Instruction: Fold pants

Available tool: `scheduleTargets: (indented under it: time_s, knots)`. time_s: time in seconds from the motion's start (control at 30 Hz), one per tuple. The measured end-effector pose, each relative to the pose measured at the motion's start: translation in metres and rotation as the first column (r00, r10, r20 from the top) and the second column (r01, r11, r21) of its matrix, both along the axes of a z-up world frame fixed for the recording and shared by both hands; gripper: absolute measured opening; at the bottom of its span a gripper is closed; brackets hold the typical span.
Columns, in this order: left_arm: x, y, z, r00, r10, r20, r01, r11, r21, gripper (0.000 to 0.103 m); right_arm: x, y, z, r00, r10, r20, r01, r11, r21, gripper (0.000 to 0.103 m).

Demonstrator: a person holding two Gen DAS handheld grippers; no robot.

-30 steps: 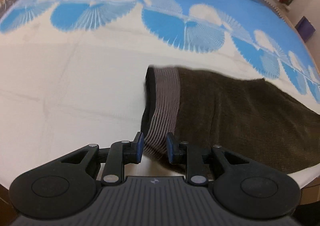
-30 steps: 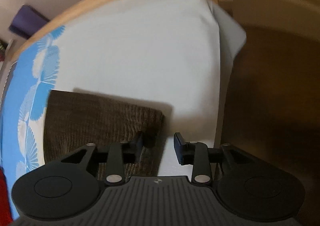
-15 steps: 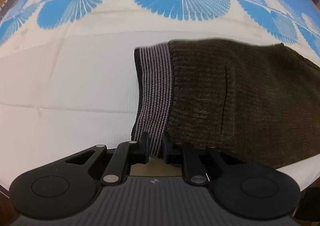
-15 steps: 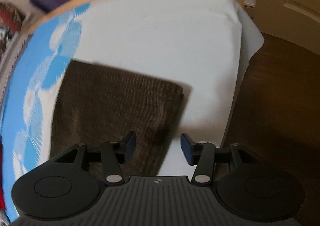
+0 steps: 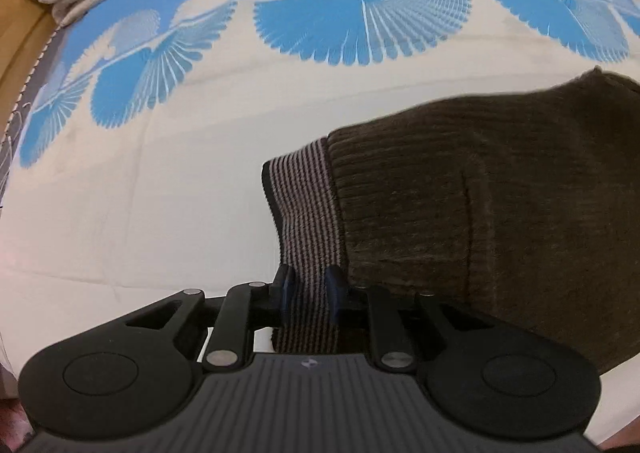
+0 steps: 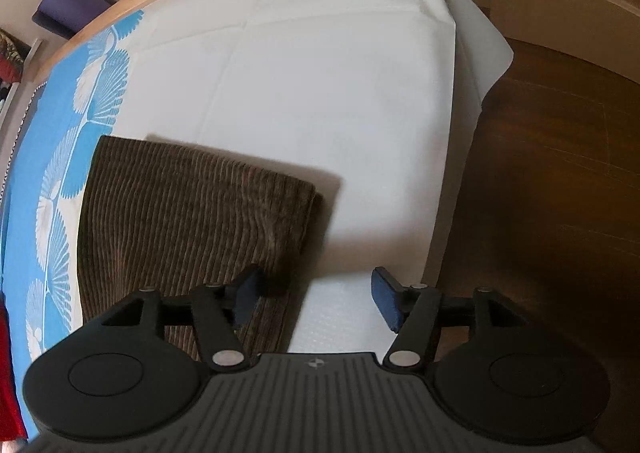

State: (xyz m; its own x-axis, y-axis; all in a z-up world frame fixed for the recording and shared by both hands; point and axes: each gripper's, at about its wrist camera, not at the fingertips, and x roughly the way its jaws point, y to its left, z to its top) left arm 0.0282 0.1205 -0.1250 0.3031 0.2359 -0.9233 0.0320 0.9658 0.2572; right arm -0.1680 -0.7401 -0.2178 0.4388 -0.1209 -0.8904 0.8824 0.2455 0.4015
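The left gripper (image 5: 308,295) pinches the pants' (image 5: 480,213) striped waistband (image 5: 306,209) near the bed's (image 6: 320,73) edge, jaws easing apart; the legs run rightward, where the right gripper (image 6: 316,295) opens astride the hem (image 6: 296,237).

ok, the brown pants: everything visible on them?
The pants are dark brown ribbed corduroy with a grey-striped elastic waistband and a pocket slit. They lie folded on the white bed sheet. The left claw pinches the waistband and is opening slightly; the right claw, opening, straddles their other end's corner without gripping.
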Motion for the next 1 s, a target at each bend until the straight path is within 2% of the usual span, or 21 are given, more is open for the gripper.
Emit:
scheduleTargets:
  time_s: [0.07, 0.2, 0.37, 0.43, 0.5, 0.67, 0.7, 0.73, 0.8, 1.0]
  knots:
    - [0.001, 0.0, 0.007, 1.0, 0.013, 0.027, -0.012, 0.999, -0.037, 0.02, 0.001, -0.003, -0.001, 1.0, -0.005, 0.017, 0.005, 1.0, -0.004, 0.073]
    - [0.003, 0.0, 0.02, 0.996, 0.034, 0.078, -0.028, 0.997, -0.073, 0.022, 0.002, -0.006, 0.002, 0.999, -0.019, 0.046, 0.02, 0.999, -0.03, 0.073]
    - [0.003, -0.002, 0.031, 0.991, 0.038, 0.127, -0.024, 0.994, -0.107, 0.023, 0.005, -0.003, 0.003, 0.998, -0.021, 0.06, 0.023, 0.999, -0.028, 0.067]
    - [0.003, -0.003, 0.031, 0.991, 0.034, 0.13, -0.019, 0.993, -0.116, 0.023, 0.009, -0.001, 0.002, 0.998, -0.003, 0.065, 0.006, 0.999, -0.038, 0.058]
    - [0.002, -0.005, 0.032, 0.991, 0.022, 0.133, -0.006, 0.992, -0.122, 0.023, 0.014, 0.002, -0.001, 0.996, 0.027, 0.086, -0.024, 0.999, -0.036, 0.055]
    - [0.0, -0.006, 0.034, 0.989, 0.01, 0.147, 0.01, 0.991, -0.131, 0.023, 0.018, 0.007, -0.007, 0.994, -0.019, 0.108, 0.025, 0.998, -0.06, 0.055]
    - [0.0, -0.006, 0.035, 0.989, 0.012, 0.146, 0.007, 0.991, -0.131, 0.023, 0.019, 0.007, -0.006, 0.994, -0.03, 0.107, 0.037, 0.997, -0.066, 0.048]
    - [0.0, -0.005, 0.036, 0.989, 0.015, 0.148, 0.005, 0.991, -0.131, 0.023, 0.02, 0.008, -0.006, 0.995, -0.028, 0.1, 0.036, 0.996, -0.079, 0.021]
    - [0.001, -0.005, 0.039, 0.987, 0.022, 0.159, 0.0, 0.99, -0.139, 0.023, 0.018, 0.01, -0.005, 0.993, -0.044, 0.109, 0.053, 0.995, -0.079, 0.016]
    - [-0.004, -0.015, 0.049, 0.983, 0.015, 0.183, 0.017, 0.986, -0.167, 0.023, 0.019, 0.019, 0.019, 0.986, -0.05, 0.159, 0.071, 0.989, -0.127, 0.014]
